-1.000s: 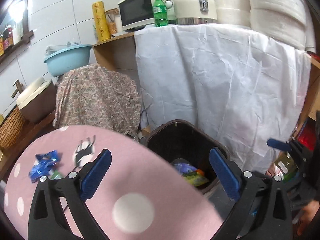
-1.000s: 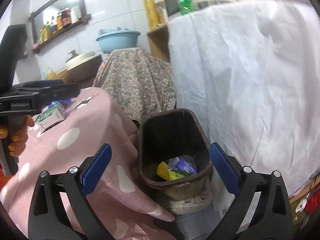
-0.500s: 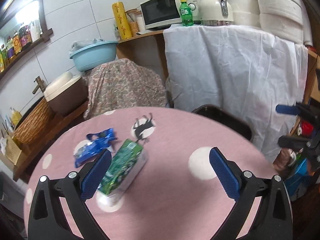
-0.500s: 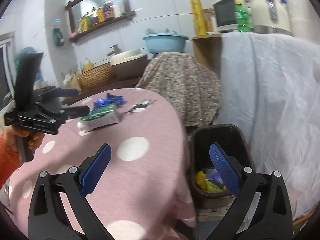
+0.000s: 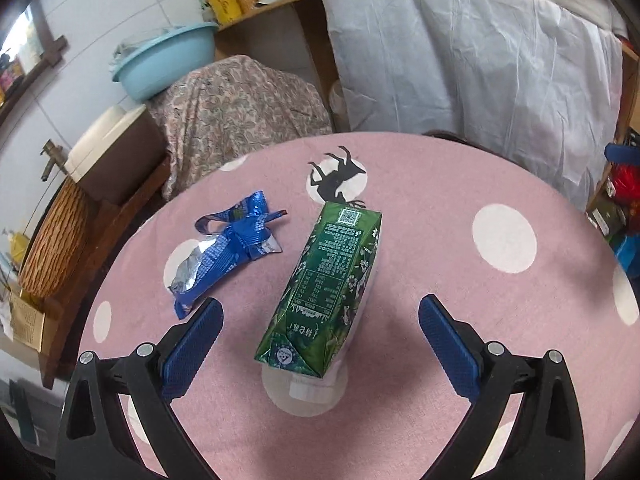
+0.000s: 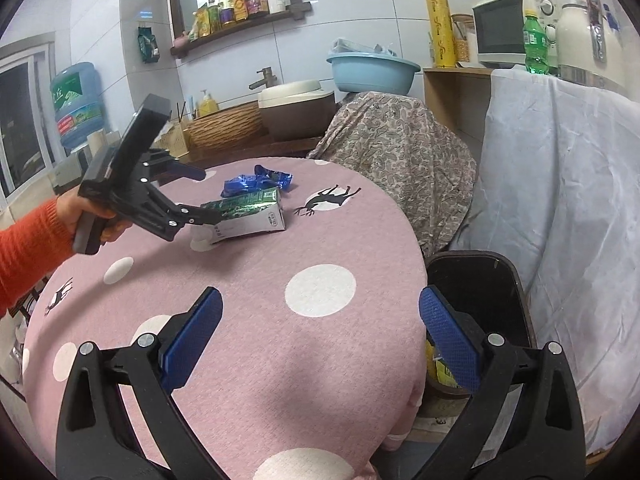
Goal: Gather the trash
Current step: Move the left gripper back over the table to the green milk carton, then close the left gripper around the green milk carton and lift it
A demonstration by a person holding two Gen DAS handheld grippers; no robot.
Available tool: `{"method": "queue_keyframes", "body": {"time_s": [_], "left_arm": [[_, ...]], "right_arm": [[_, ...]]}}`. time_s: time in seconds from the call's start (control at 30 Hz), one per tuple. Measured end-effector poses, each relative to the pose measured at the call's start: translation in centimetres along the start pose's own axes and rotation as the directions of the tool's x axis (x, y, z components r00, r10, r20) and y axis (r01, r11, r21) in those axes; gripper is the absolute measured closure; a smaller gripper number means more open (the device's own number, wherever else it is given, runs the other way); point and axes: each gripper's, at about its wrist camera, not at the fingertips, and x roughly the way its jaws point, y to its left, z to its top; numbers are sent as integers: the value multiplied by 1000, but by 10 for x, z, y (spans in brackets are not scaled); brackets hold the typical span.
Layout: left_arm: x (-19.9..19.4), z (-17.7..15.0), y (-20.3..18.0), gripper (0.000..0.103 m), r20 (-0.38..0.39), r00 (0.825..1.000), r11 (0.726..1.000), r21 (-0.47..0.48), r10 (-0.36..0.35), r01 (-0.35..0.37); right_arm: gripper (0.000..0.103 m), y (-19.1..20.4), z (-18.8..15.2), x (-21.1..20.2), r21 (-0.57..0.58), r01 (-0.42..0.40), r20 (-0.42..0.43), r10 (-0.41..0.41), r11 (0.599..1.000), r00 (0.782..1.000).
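Note:
A green drink carton (image 5: 328, 284) lies on its side on the pink spotted table (image 5: 460, 272). A crumpled blue wrapper (image 5: 228, 248) lies just left of it. My left gripper (image 5: 320, 332) is open, its jaws wide on either side of the carton's near end, just above the table. In the right wrist view the left gripper (image 6: 200, 196) hovers at the carton (image 6: 248, 216), with the wrapper (image 6: 256, 180) behind it. My right gripper (image 6: 320, 336) is open and empty over the table's near right edge. A dark trash bin (image 6: 480, 304) stands on the floor to the right, with yellow trash inside.
A patterned cloth-covered object (image 6: 392, 152) and a white sheet (image 6: 560, 184) hang behind the table. A blue basin (image 6: 372, 72), a wicker basket (image 6: 224, 128) and a microwave (image 6: 500, 28) stand on the counters at the back.
The left gripper has swung from above the bin to over the table and closed in on the carton. The right gripper has lifted and turned from the bin toward the table.

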Motion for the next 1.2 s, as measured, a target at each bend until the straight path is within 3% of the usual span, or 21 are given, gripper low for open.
{"method": "queue_keyframes", "body": {"time_s": [0.43, 0.6, 0.77, 0.97, 1.2], "left_arm": [[38, 19, -3, 6, -102, 994, 997, 61, -45, 52], [55, 22, -8, 19, -164, 986, 994, 95, -39, 55], [63, 19, -13, 40, -203, 979, 988, 153, -1, 33], [56, 18, -4, 52, -174, 984, 995, 86, -35, 50], [28, -1, 9, 54, -38, 997, 997, -45, -65, 63]], "right_arm": [[6, -2, 0, 2, 10, 3, -13, -2, 1000, 1000], [6, -2, 0, 5, 27, -10, -19, 10, 1000, 1000], [6, 3, 3, 9, 8, -20, -23, 20, 1000, 1000], [6, 9, 9, 16, -2, -41, -28, 41, 999, 999], [6, 10, 19, 32, 7, -81, -47, 81, 997, 996]]}}
